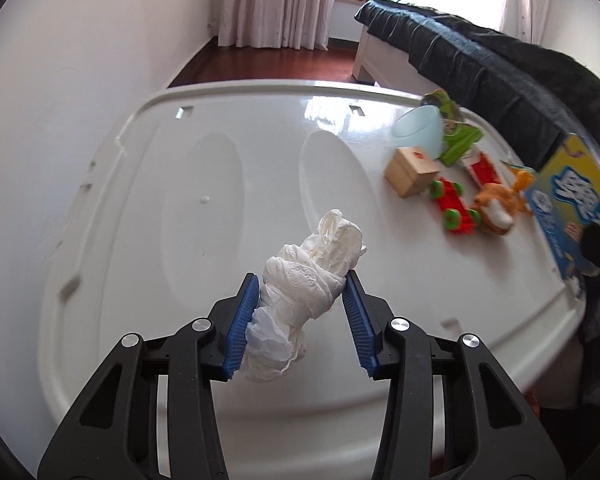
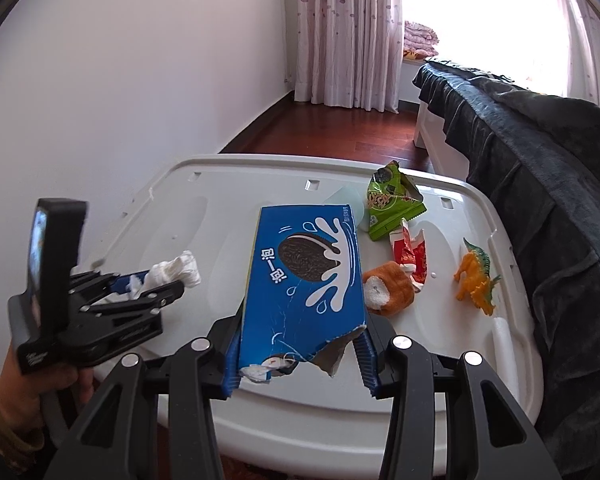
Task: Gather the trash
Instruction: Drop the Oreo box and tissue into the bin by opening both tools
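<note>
My left gripper (image 1: pixel 302 286) is shut on a crumpled white tissue wad (image 1: pixel 308 280) and holds it above the white table (image 1: pixel 140 200). It also shows in the right wrist view (image 2: pixel 156 280), at the left, with the tissue (image 2: pixel 176 272) in it. My right gripper (image 2: pixel 300 344) is shut on a torn blue cookie box (image 2: pixel 304 272), lifted over the table (image 2: pixel 480 380). The box shows at the right edge of the left wrist view (image 1: pixel 572 204). A green snack wrapper (image 2: pixel 392 204) and a red-white wrapper (image 2: pixel 410 254) lie at the table's far right.
On the table's right side lie a pale blue cup (image 1: pixel 418 126), a wooden block (image 1: pixel 412 170), a red toy car (image 1: pixel 456 208), a plush toy (image 2: pixel 388 288) and an orange dinosaur (image 2: pixel 476 276). A bed with a dark blanket (image 2: pixel 540 152) runs along the right.
</note>
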Action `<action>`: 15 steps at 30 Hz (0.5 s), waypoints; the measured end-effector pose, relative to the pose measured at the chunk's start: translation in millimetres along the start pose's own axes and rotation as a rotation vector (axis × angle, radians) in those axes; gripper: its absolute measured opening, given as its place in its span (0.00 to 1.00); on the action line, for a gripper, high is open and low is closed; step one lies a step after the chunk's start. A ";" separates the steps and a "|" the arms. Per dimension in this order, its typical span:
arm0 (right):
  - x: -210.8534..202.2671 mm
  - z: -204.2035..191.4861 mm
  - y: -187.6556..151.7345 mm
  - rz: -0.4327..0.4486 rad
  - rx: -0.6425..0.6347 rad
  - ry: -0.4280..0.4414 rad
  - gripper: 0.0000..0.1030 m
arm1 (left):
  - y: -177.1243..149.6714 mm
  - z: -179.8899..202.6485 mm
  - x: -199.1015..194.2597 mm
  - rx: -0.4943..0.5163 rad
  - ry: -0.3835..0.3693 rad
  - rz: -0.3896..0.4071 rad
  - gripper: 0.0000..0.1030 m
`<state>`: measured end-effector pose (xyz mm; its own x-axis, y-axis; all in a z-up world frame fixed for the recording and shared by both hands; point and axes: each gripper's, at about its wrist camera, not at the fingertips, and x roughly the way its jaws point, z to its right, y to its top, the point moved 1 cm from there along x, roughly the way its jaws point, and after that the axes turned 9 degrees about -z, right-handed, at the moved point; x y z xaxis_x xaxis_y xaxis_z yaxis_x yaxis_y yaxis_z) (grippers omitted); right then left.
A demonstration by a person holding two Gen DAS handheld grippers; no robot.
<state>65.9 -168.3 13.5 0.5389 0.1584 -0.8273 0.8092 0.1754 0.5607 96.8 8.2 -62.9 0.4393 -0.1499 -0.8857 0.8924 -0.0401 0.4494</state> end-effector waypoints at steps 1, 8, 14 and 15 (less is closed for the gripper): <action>-6.5 -1.3 -5.2 0.003 0.004 0.004 0.44 | -4.5 1.0 -7.1 0.000 -0.006 0.007 0.42; -33.6 -12.2 -66.1 -0.062 0.027 0.043 0.44 | -62.0 22.7 -51.6 0.020 -0.062 0.018 0.42; -22.1 -24.9 -142.7 -0.209 0.028 0.041 0.44 | -119.8 33.7 -64.6 0.046 -0.115 -0.051 0.42; -19.5 -25.2 -151.7 -0.228 0.036 0.042 0.44 | -129.0 35.8 -64.5 0.048 -0.121 -0.062 0.42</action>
<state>-73.3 -173.5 -54.6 0.3319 0.1594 -0.9297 0.9169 0.1771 0.3577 -50.4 -12.4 -59.5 0.3654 -0.2638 -0.8927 0.9102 -0.0997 0.4021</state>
